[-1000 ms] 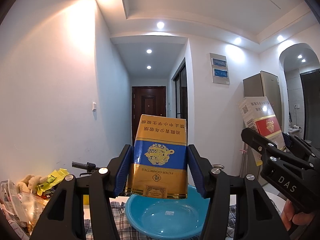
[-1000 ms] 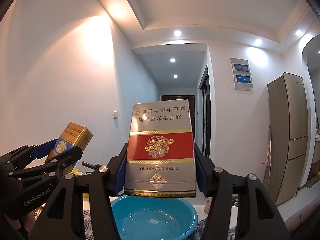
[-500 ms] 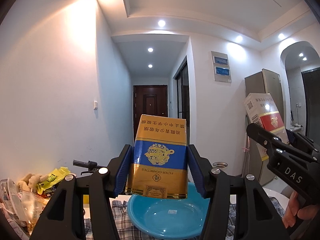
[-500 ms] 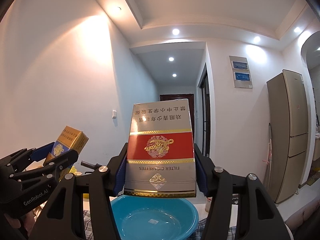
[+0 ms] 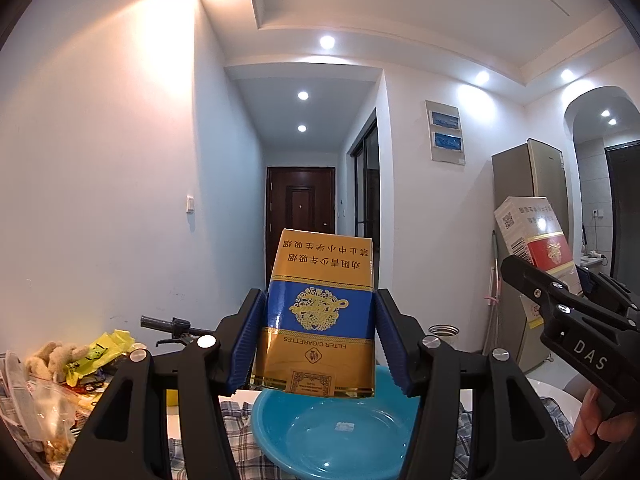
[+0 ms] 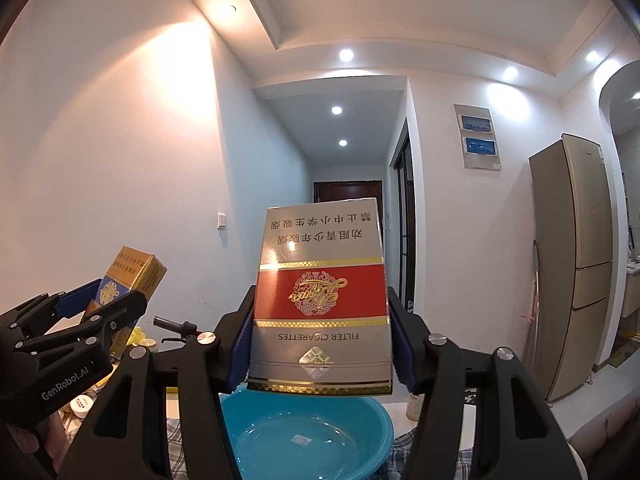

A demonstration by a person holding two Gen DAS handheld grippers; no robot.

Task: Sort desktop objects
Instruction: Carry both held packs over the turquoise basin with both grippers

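My left gripper (image 5: 319, 344) is shut on a gold and blue cigarette pack (image 5: 320, 316), held upside down and upright above the near rim of a blue plastic basin (image 5: 332, 436). My right gripper (image 6: 318, 344) is shut on a silver and red cigarette pack (image 6: 320, 300), also upside down, above the same basin (image 6: 304, 436). In the left wrist view the right gripper (image 5: 576, 320) shows at the right edge with the red pack (image 5: 536, 240). In the right wrist view the left gripper (image 6: 80, 324) shows at the left with the gold pack (image 6: 128, 284).
The basin rests on a checked cloth (image 5: 236, 448) over a white table. At the left lie a clear bag of snacks (image 5: 40, 404) and a yellow wrapper (image 5: 100, 352). A handlebar (image 5: 168, 326) stands behind. A fridge (image 6: 576, 260) is at the right, a hand (image 5: 600, 420) below it.
Both grippers have drifted slightly with their packs still clamped. In the left wrist view the right gripper and red pack have shifted right; the basin shows a little more.
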